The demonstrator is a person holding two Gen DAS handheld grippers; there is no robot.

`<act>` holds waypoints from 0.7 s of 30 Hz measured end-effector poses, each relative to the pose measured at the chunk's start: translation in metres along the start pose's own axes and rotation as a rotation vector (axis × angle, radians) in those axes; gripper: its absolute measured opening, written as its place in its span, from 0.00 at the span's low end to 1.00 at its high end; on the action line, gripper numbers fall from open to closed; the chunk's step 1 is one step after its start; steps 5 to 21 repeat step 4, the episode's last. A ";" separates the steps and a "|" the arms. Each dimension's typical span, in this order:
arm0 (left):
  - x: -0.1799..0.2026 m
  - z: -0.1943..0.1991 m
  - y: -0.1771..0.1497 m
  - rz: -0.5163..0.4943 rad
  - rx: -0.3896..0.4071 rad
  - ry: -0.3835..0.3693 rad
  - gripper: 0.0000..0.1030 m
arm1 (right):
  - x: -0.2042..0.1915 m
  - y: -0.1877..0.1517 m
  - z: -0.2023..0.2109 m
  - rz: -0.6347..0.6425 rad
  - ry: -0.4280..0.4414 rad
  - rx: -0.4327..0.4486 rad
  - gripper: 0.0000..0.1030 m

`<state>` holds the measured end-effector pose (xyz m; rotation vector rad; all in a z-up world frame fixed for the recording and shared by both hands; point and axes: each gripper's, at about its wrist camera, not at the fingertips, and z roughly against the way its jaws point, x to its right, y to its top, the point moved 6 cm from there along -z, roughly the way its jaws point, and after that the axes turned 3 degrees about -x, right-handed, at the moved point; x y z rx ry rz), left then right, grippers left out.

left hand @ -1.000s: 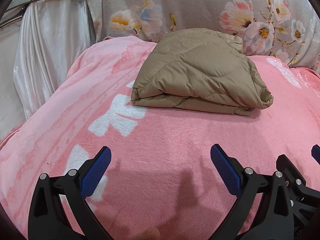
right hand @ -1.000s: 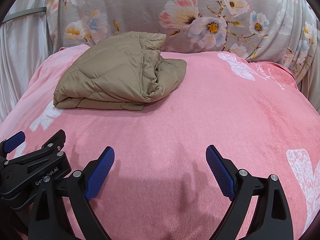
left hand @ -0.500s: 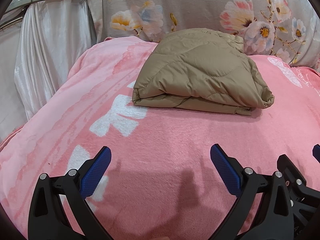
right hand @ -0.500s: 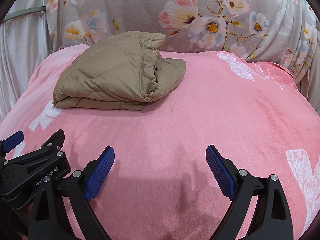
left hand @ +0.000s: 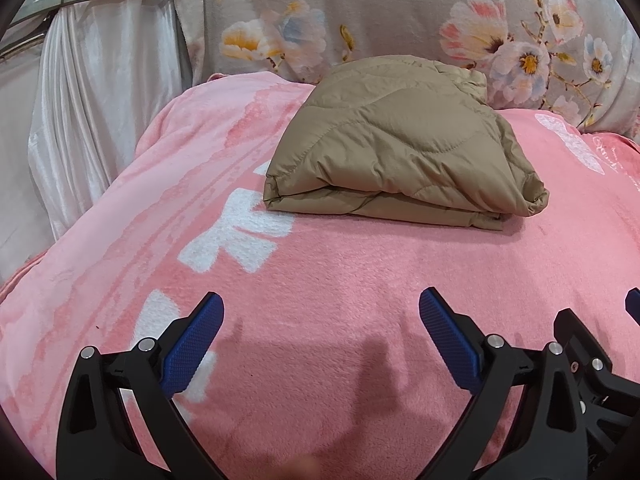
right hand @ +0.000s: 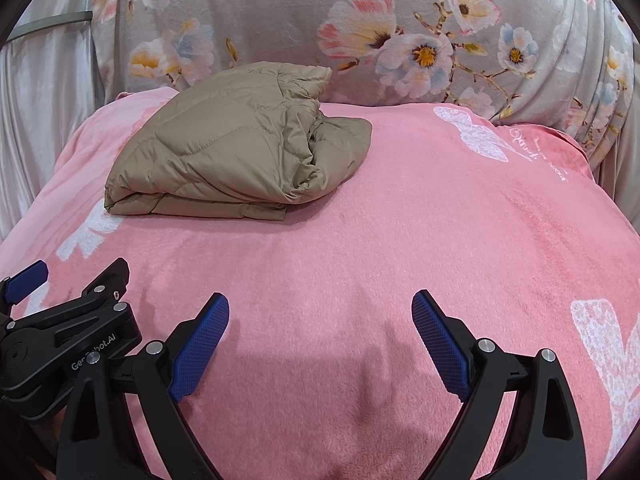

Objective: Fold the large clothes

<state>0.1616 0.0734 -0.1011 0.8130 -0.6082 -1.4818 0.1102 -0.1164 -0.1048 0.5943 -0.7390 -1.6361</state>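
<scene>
A tan quilted jacket (left hand: pixel 400 148) lies folded into a thick bundle on the pink blanket (left hand: pixel 340 280), toward the back; it also shows in the right wrist view (right hand: pixel 236 148) at the back left. My left gripper (left hand: pixel 320 320) is open and empty, low over the blanket, well short of the jacket. My right gripper (right hand: pixel 320 316) is open and empty, beside the left one and to its right. The left gripper's body (right hand: pixel 68 328) shows at the lower left of the right wrist view.
A grey floral cover (right hand: pixel 400 32) rises behind the blanket. A white curtain (left hand: pixel 80 100) hangs at the left. The blanket (right hand: pixel 460 220) spreads to the right with white butterfly prints (right hand: pixel 472 136).
Both grippers stay open and nearly still. The view has shifted very slightly; the jacket has not moved.
</scene>
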 end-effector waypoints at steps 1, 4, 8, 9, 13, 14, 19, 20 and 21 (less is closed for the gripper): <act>-0.001 0.000 0.000 -0.001 0.001 0.000 0.92 | 0.001 0.000 0.000 0.000 0.000 0.000 0.88; 0.002 0.000 0.000 -0.013 0.005 -0.014 0.88 | 0.001 0.000 0.000 0.000 -0.002 -0.001 0.88; 0.002 0.000 0.000 -0.013 0.005 -0.014 0.88 | 0.001 0.000 0.000 0.000 -0.002 -0.001 0.88; 0.002 0.000 0.000 -0.013 0.005 -0.014 0.88 | 0.001 0.000 0.000 0.000 -0.002 -0.001 0.88; 0.002 0.000 0.000 -0.013 0.005 -0.014 0.88 | 0.001 0.000 0.000 0.000 -0.002 -0.001 0.88; 0.002 0.000 0.000 -0.013 0.005 -0.014 0.88 | 0.001 0.000 0.000 0.000 -0.002 -0.001 0.88; 0.002 0.000 0.000 -0.013 0.005 -0.014 0.88 | 0.001 0.000 0.000 0.000 -0.002 -0.001 0.88; 0.002 0.000 0.000 -0.013 0.005 -0.014 0.88 | 0.001 0.000 0.000 0.000 -0.002 -0.001 0.88; 0.002 0.000 0.000 -0.013 0.005 -0.014 0.88 | 0.001 0.000 0.000 0.000 -0.002 -0.001 0.88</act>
